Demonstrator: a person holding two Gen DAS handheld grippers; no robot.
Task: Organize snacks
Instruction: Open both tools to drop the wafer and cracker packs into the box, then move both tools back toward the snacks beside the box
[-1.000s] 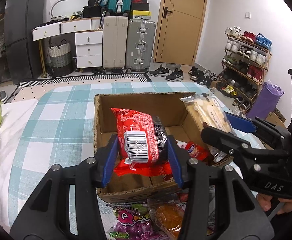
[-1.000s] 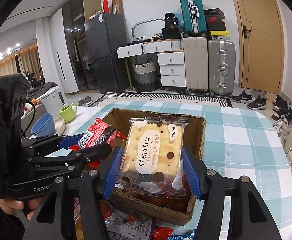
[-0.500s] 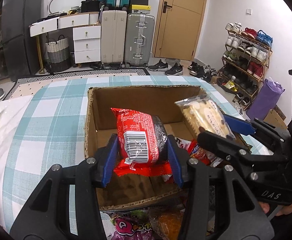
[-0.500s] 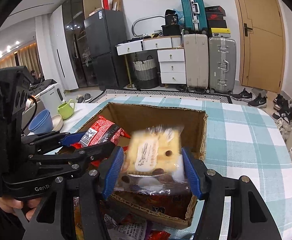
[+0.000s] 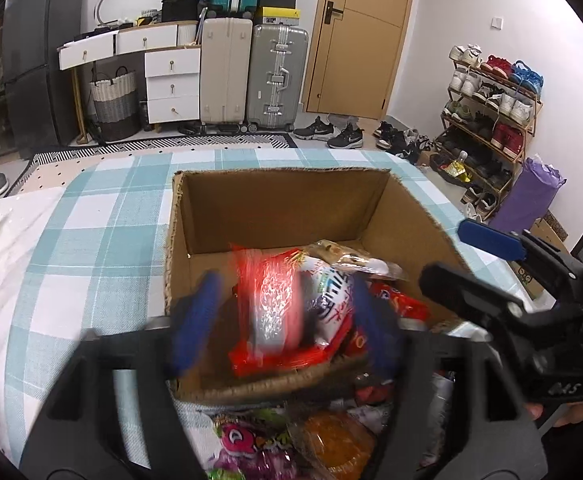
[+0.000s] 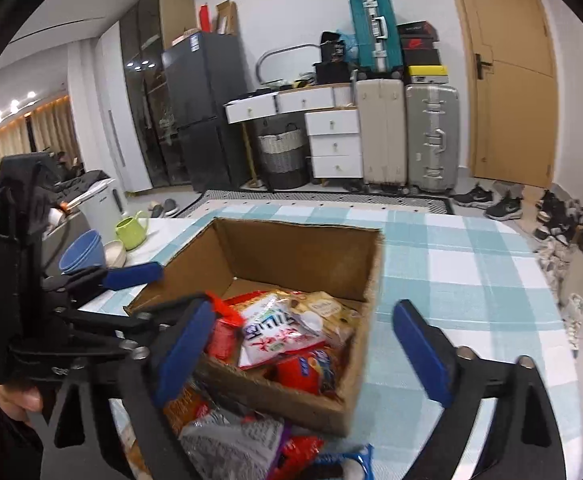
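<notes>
Blue right claw (image 6: 303, 344) gapes; left view blurs.

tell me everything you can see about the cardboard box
The cardboard box is plain brown corrugated card, open at the top with ragged, torn-looking rims and no flaps showing. It sits upright on the teal-and-white checked tablecloth. Its far half looks bare inside; snack packets are piled against the near wall. More packets lie on the cloth against its near outer side.

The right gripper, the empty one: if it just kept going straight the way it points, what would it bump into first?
Probably the cardboard box: the right gripper, jaws wide open, points at its near wall and right rim, with snack packets just behind. Depth is hard to judge.
</notes>
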